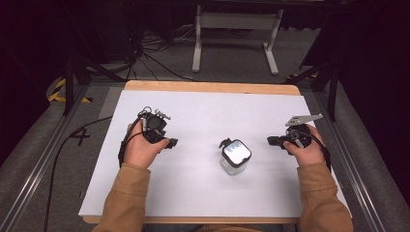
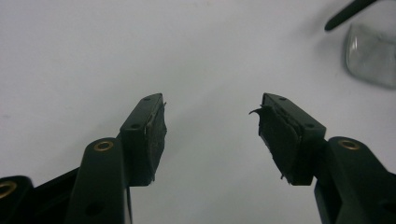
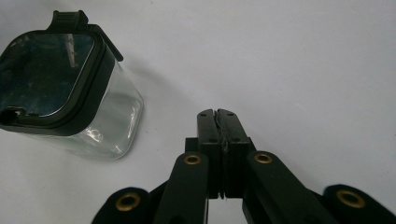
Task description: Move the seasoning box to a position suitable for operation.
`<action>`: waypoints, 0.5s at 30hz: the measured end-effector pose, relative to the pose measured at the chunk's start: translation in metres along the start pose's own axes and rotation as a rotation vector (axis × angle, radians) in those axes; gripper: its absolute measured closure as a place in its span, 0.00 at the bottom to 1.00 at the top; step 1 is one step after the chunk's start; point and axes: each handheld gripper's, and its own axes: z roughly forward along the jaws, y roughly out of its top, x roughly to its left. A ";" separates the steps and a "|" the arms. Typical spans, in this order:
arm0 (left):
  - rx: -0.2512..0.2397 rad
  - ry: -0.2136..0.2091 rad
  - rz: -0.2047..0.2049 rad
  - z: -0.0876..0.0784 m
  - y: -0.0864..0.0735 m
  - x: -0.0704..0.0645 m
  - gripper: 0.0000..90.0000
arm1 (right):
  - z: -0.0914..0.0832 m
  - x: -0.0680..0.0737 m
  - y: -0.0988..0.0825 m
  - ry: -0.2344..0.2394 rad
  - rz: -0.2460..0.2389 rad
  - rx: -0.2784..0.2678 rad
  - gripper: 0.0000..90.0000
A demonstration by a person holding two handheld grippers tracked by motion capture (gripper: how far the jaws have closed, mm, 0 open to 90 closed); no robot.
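Note:
A clear square jar (image 1: 235,157) with a black-rimmed lid and a side latch stands upright near the middle of the white table (image 1: 203,121). My left gripper (image 1: 172,143) rests on the table to the jar's left, its jaws spread wide with nothing between them (image 2: 211,112). A corner of the jar (image 2: 371,53) sits far off at the upper right in the left gripper view. My right gripper (image 1: 270,140) lies to the jar's right with its jaws pressed together, empty (image 3: 217,112). The jar (image 3: 65,88) stands ahead and to the left of it, apart from it.
The white sheet covers a wooden board (image 1: 208,87) between grey side rails (image 1: 34,164). A white stand (image 1: 237,29) and cables (image 1: 154,53) are on the floor beyond the far edge. Bare sheet surrounds the jar on all sides.

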 end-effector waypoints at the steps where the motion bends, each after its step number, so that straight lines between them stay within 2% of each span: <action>1: -0.002 -0.070 0.035 0.001 -0.002 -0.003 0.51 | 0.002 0.002 0.001 0.001 -0.011 0.007 1.00; 2: -0.002 -0.145 0.024 0.005 -0.004 -0.003 0.53 | 0.004 0.004 0.002 0.003 -0.029 0.012 1.00; 3: -0.007 -0.163 0.020 0.007 -0.005 -0.003 0.54 | 0.005 0.006 0.003 0.016 -0.047 0.020 1.00; 5: 0.026 -0.126 0.068 0.006 -0.010 -0.004 0.53 | 0.006 0.006 0.004 0.009 -0.056 0.018 1.00; 7: 0.020 -0.111 0.056 0.004 -0.013 -0.001 0.54 | 0.005 0.006 0.004 0.007 -0.055 0.016 1.00; 8: 0.008 -0.103 0.022 0.000 -0.016 0.005 0.54 | 0.004 0.006 0.004 0.007 -0.056 0.019 1.00; 9: 0.009 -0.103 0.012 -0.003 -0.017 0.008 0.52 | 0.001 0.005 0.003 0.006 -0.052 0.011 1.00; 12: 0.028 -0.078 0.023 -0.007 -0.020 0.013 0.49 | -0.002 0.006 0.003 0.012 -0.053 0.005 1.00; 14: 0.027 -0.076 0.024 -0.009 -0.020 0.014 0.48 | -0.002 0.006 0.003 0.016 -0.056 0.005 1.00; 15: 0.013 -0.078 0.010 -0.009 -0.020 0.016 0.48 | -0.001 0.007 0.003 0.018 -0.058 0.007 1.00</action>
